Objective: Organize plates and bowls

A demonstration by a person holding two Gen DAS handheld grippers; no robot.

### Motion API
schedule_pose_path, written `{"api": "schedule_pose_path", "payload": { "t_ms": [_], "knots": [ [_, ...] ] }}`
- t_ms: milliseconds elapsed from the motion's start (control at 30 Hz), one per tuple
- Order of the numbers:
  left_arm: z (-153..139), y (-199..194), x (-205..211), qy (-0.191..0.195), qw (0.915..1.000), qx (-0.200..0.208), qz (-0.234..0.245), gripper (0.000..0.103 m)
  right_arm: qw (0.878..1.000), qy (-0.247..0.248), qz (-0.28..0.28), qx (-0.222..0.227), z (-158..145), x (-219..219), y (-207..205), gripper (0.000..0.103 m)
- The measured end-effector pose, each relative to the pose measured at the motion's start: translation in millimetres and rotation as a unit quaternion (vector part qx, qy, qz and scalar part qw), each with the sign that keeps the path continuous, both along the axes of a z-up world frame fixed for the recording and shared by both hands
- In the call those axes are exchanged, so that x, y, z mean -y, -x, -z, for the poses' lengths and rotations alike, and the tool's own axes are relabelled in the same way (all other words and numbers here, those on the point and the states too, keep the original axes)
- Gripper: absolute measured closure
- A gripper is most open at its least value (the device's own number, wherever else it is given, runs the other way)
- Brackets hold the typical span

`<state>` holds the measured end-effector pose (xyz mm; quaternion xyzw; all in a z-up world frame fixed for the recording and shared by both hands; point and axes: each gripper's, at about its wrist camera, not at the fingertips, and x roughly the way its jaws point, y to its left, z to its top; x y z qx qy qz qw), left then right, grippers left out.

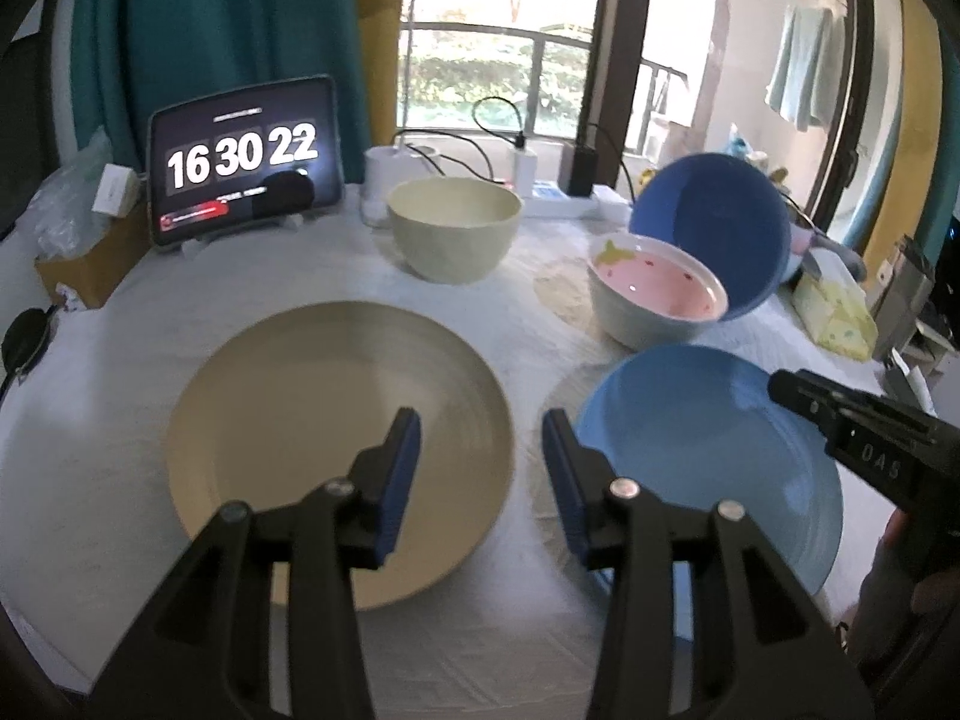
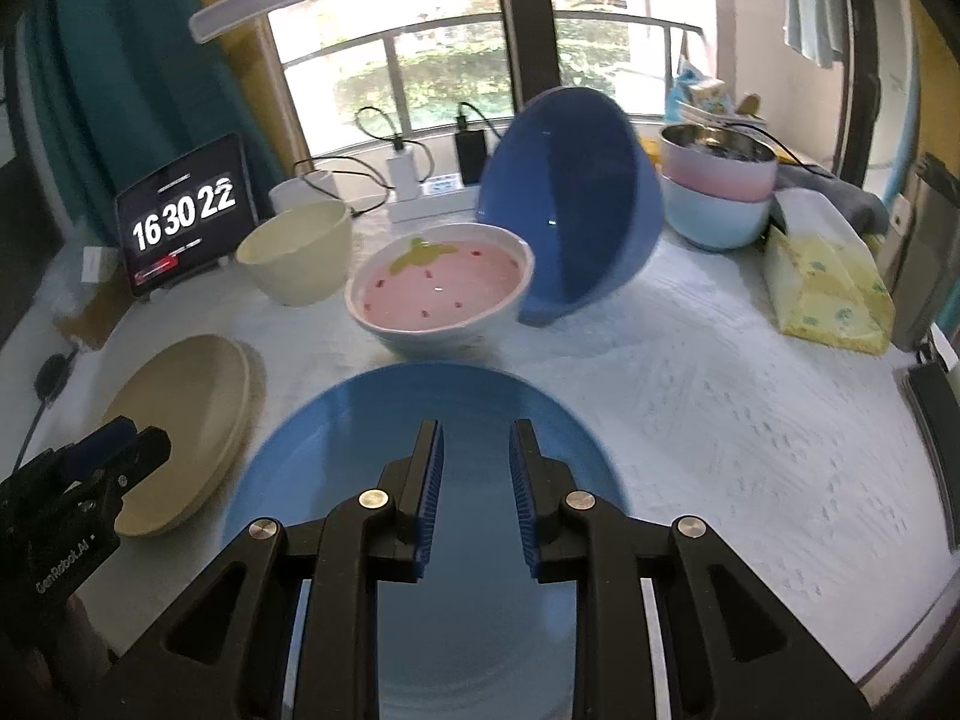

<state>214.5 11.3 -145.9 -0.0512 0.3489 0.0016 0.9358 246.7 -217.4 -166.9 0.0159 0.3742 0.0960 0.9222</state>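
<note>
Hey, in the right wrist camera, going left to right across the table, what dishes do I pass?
Beige plate → cream bowl → strawberry bowl → tipped blue bowl → stacked pink and light blue bowls. The blue plate in front spans the middle, so I left it out.

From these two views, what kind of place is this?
Likely a home room: a cloth-covered table by a balcony window, with household clutter like the tissue pack and charger strip.

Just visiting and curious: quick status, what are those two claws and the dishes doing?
Left gripper open over the tan plate, holding nothing. Right gripper open over the blue plate. Blue bowl tipped against the strawberry bowl.
</note>
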Motion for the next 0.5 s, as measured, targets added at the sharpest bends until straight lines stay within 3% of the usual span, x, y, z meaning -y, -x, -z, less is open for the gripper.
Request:
{"api": "schedule_pose_path", "payload": {
  "t_ms": [500],
  "knots": [
    [0, 3, -51, 0.015, 0.9984, 0.011, -0.053, 0.059, 0.999, 0.018, -0.037, -0.004, -2, -47, -8, 0.079]
  ]
}}
